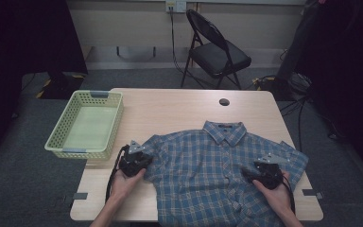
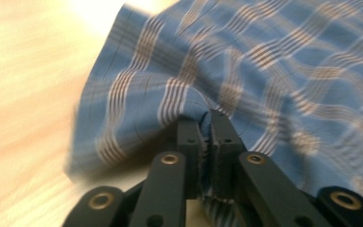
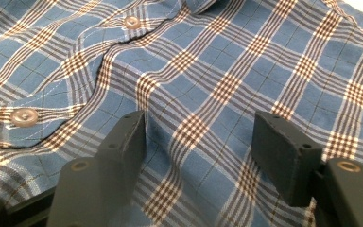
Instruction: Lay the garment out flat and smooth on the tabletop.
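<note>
While the plaid shirt [image 1: 217,175] lies spread flat, collar away from the person, on the worktop [image 1: 170,104], the left gripper [image 2: 206,124] has its jaws clamped on a fold of cloth at the shirt's left sleeve edge. Over the shirt's opposite side, near the button placket [image 3: 23,116], the right gripper [image 3: 196,137] has its jaws spread apart with nothing between them. Beyond the shirt's left sleeve sits a green basket [image 1: 56,132].
</note>
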Demonstrator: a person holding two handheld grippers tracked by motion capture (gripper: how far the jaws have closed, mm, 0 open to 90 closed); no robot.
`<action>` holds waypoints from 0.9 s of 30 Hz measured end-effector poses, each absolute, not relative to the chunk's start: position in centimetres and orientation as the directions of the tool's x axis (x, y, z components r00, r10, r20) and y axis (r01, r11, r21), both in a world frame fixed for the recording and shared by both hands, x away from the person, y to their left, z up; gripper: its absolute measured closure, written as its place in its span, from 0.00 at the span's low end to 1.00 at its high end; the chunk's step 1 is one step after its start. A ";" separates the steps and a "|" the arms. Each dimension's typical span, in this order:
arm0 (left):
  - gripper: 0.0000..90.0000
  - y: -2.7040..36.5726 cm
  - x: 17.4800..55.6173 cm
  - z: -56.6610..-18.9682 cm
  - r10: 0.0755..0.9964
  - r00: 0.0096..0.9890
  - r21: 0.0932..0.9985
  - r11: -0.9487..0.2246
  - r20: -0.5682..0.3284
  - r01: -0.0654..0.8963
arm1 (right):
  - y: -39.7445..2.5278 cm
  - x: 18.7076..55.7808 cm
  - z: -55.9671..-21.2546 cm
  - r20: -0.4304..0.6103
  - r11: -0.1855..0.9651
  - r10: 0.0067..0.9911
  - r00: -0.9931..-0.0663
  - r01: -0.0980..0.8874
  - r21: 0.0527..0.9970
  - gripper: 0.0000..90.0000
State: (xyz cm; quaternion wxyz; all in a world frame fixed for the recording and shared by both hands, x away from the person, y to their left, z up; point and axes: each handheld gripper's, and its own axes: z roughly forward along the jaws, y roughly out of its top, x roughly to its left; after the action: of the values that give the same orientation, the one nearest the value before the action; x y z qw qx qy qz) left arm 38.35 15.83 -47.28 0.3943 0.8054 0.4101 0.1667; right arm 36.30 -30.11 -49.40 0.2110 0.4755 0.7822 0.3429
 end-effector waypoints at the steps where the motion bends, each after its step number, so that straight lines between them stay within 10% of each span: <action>1: 0.96 15.2 38.1 -46.8 0.783 0.621 0.778 -0.374 -0.027 0.505 | -30.1 36.3 -49.4 -0.004 0.312 0.889 -0.459 0.598 0.738 0.40; 17: 0.92 -0.5 37.8 -44.8 0.536 0.844 0.772 -0.542 0.012 0.332 | -30.1 36.4 -49.4 -0.002 0.312 0.888 -0.460 0.597 0.739 0.39; 27: 0.77 -0.5 38.2 -43.5 0.484 0.872 0.828 -0.459 -0.070 0.321 | -30.1 36.4 -49.5 -0.003 0.315 0.886 -0.464 0.595 0.739 0.39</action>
State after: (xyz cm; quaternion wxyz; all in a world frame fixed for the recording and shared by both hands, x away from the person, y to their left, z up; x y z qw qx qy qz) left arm 38.25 -0.45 -43.53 0.4628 0.8497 0.2369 0.0878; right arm 36.37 -30.09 -49.46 0.2104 0.4729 0.7830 0.3450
